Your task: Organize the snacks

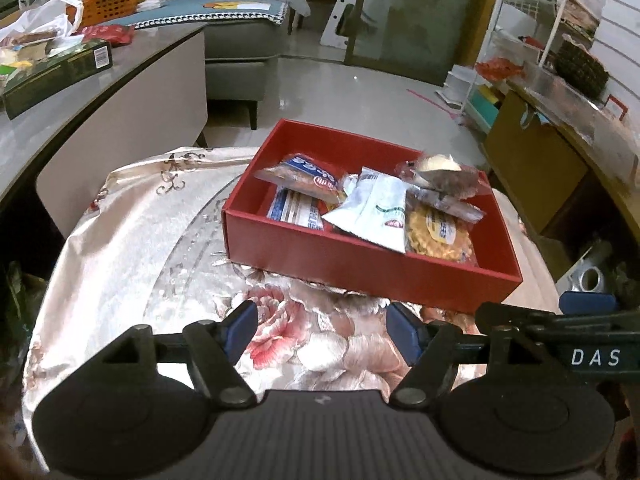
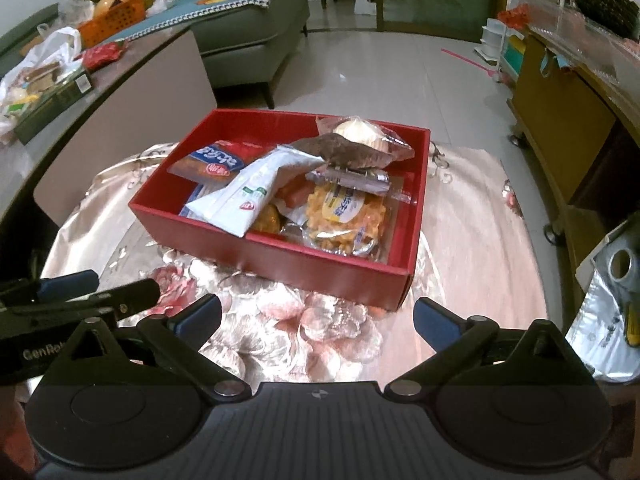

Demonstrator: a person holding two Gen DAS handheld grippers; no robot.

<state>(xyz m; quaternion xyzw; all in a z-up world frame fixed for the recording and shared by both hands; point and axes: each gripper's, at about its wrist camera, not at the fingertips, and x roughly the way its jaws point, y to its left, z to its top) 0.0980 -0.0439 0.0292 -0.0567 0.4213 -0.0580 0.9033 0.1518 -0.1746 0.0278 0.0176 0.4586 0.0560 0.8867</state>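
Note:
A red box (image 1: 372,272) (image 2: 280,258) stands on a small table under a floral cloth (image 1: 132,240) (image 2: 340,320). Several wrapped snacks fill it: a white packet (image 1: 372,216) (image 2: 248,196), a yellow cracker pack (image 1: 440,236) (image 2: 344,216), a blue-and-orange pack (image 1: 308,178) (image 2: 212,162) and a clear-wrapped pastry (image 1: 440,172) (image 2: 360,138) on top. My left gripper (image 1: 324,334) hovers open over the cloth in front of the box, nothing between its fingers. My right gripper (image 2: 316,320) is open wide, just short of the box's near wall, and holds nothing.
A grey counter (image 1: 132,80) at the left carries a dark green carton (image 1: 56,72), plastic bags, a red packet (image 1: 108,34) and an orange basket (image 1: 108,2). A sofa (image 1: 240,40) stands behind. Yellow cabinets (image 1: 532,152) line the right. A foil bag (image 2: 600,320) lies right of the table.

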